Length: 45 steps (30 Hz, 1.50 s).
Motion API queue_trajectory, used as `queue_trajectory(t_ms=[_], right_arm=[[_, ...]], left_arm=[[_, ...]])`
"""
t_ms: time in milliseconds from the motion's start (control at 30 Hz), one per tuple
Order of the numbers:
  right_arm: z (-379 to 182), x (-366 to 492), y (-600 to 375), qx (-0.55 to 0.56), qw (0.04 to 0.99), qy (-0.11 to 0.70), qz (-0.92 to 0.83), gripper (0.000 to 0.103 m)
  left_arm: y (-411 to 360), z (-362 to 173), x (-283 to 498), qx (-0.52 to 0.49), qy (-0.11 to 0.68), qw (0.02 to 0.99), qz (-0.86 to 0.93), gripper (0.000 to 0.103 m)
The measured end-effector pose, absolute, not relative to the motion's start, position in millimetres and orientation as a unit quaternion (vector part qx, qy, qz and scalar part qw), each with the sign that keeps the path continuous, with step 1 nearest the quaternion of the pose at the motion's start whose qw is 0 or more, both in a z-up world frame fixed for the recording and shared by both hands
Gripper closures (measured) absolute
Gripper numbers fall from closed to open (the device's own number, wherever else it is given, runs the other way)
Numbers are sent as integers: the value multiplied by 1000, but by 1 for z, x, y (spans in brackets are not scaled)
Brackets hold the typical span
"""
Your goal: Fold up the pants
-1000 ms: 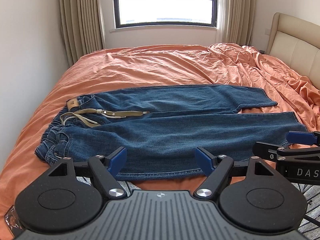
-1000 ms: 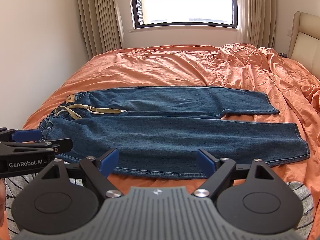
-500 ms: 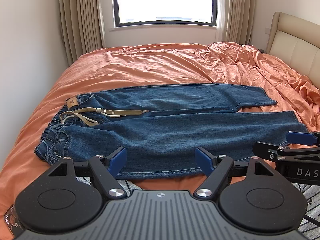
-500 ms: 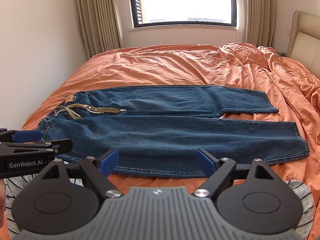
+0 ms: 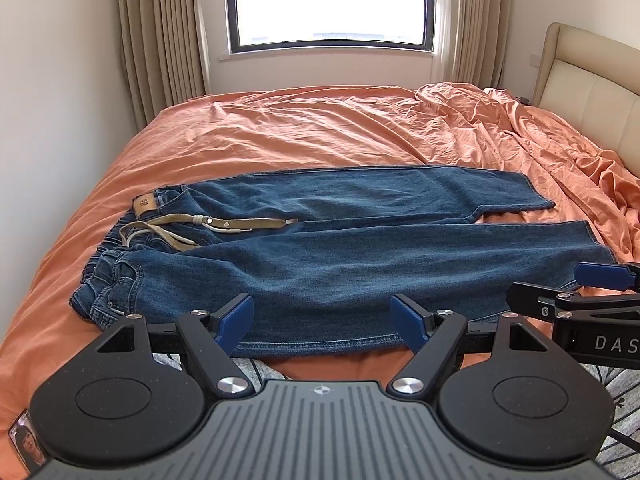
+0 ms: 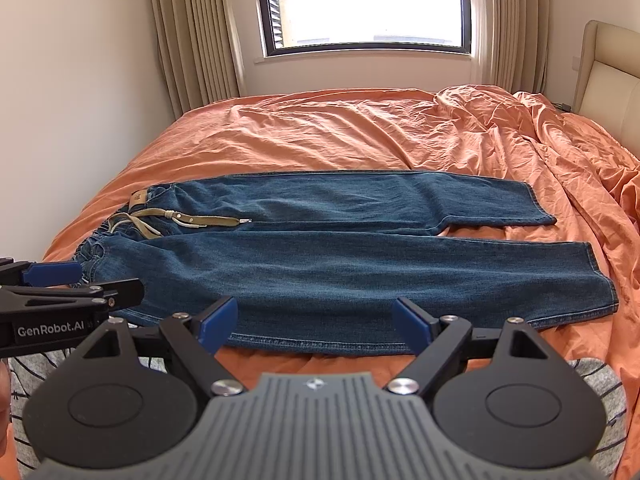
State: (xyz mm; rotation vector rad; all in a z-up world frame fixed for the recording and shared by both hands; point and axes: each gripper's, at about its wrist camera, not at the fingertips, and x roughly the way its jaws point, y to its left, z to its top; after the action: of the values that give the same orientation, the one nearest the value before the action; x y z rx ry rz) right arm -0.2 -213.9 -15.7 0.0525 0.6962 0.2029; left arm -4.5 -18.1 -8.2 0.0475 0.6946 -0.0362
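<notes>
A: Where are the pants?
B: One pair of jeans (image 5: 340, 248) laid flat across the orange bed (image 5: 320, 128), waistband (image 5: 120, 248) toward the left wall, two legs running right, hems (image 5: 540, 196) apart. Olive drawstring (image 5: 224, 224) lies loose on top. Near leg seam runs just beside the bed's front edge.
A: Room to move?
B: Plenty of bare sheet behind the jeans up to the window (image 5: 328, 4); rumpled bedding (image 5: 540, 132) at right by the headboard (image 5: 592, 92).
A: Grippers?
B: Two. Left gripper (image 5: 322, 320) and right gripper (image 6: 314, 320) both hover over the near seam, jaws spread wide, holding nothing.
A: Change from a second ago?
B: Barely any. Jeans unmoved; both views sit almost the same, drifted up very slightly.
</notes>
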Motion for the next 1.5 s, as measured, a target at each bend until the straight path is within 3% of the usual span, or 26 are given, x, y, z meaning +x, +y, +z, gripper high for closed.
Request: queue_trajectory(t_ms=[1000,1300,1500], right_arm=[[-16,-1,-210,20,933,345,96,22],[-24,23,-227,2,937,332,111,22],[-39,51,-262,-44,935,328,126,22]], left_arm=[[-22,-6,-8,26,341,939,-22,12],[6,6,13,131,324,936,-35,17],[57,10,39,194,328,923,-52,27]])
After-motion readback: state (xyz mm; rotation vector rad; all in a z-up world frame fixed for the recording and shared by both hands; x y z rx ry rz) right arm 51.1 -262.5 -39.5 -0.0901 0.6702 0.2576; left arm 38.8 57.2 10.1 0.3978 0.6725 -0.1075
